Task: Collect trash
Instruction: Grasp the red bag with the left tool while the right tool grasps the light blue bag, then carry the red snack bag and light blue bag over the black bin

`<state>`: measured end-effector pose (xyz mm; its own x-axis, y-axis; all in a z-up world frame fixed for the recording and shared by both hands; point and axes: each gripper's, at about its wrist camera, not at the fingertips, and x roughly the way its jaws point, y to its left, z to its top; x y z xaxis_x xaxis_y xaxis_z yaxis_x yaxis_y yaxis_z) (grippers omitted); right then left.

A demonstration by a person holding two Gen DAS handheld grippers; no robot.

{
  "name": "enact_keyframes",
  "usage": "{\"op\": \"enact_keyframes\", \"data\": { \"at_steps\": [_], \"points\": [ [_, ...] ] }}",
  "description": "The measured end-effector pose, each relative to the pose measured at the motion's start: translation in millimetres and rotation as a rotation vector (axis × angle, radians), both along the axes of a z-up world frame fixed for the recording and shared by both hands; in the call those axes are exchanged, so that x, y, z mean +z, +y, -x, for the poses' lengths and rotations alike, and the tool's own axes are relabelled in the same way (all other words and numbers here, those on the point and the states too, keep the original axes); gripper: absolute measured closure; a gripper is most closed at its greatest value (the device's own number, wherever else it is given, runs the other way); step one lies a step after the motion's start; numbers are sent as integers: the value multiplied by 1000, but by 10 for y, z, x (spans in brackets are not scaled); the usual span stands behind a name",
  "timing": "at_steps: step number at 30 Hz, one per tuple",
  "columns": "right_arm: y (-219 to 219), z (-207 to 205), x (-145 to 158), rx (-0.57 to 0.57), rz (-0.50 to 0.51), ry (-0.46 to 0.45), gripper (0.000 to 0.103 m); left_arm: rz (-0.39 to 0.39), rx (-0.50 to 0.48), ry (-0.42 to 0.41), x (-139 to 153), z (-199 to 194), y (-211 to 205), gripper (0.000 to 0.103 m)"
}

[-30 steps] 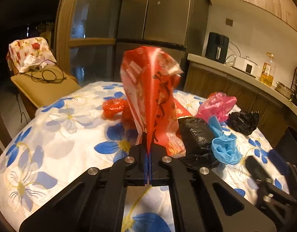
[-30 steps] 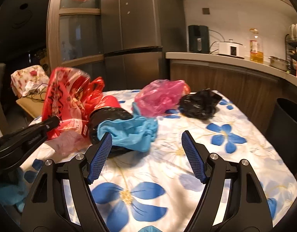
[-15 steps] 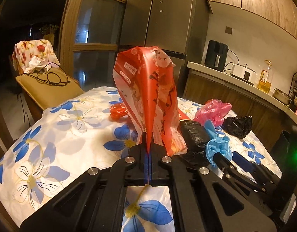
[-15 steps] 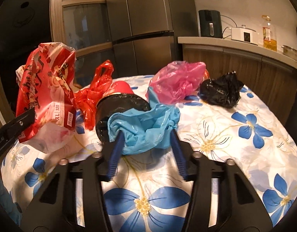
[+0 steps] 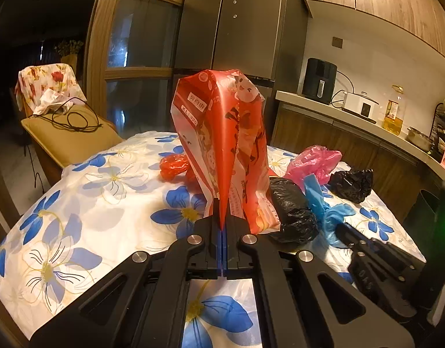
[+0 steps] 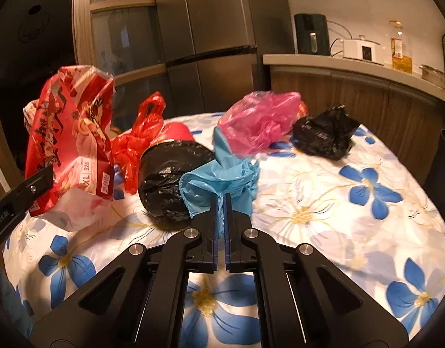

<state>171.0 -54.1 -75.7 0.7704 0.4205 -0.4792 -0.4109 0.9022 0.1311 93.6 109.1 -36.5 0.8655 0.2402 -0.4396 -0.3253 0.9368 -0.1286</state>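
On the floral table [image 6: 353, 217], the right gripper [image 6: 221, 203] (jaws just closed) pinches the blue bag [image 6: 222, 174].

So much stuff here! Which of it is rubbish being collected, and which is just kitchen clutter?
Part of the job:
- red printed bag, clamped in the left gripper
- blue bag, pinched by the right gripper, whose jaws have just closed
- pink bag
- black bags
- small red bag

Just lying about:
- oil bottle
- air fryer
- chair with cable

Left gripper [image 5: 222, 217]: you are keeping its jaws clamped, lower centre of frame.
Right gripper [image 6: 221, 203]: your jaws are just finishing closing, pinching at lower centre.
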Motion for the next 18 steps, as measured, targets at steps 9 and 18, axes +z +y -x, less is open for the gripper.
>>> {"op": "enact_keyframes", "data": {
  "at_steps": [9, 18],
  "points": [
    [-306, 167, 194, -19, -46, -34, 101, -18, -18, -16, 83, 54, -134, 103],
    [-519, 281, 240, -22, -64, -27, 101, -35, -37, -26, 152, 127, -276, 103]
  ]
}}
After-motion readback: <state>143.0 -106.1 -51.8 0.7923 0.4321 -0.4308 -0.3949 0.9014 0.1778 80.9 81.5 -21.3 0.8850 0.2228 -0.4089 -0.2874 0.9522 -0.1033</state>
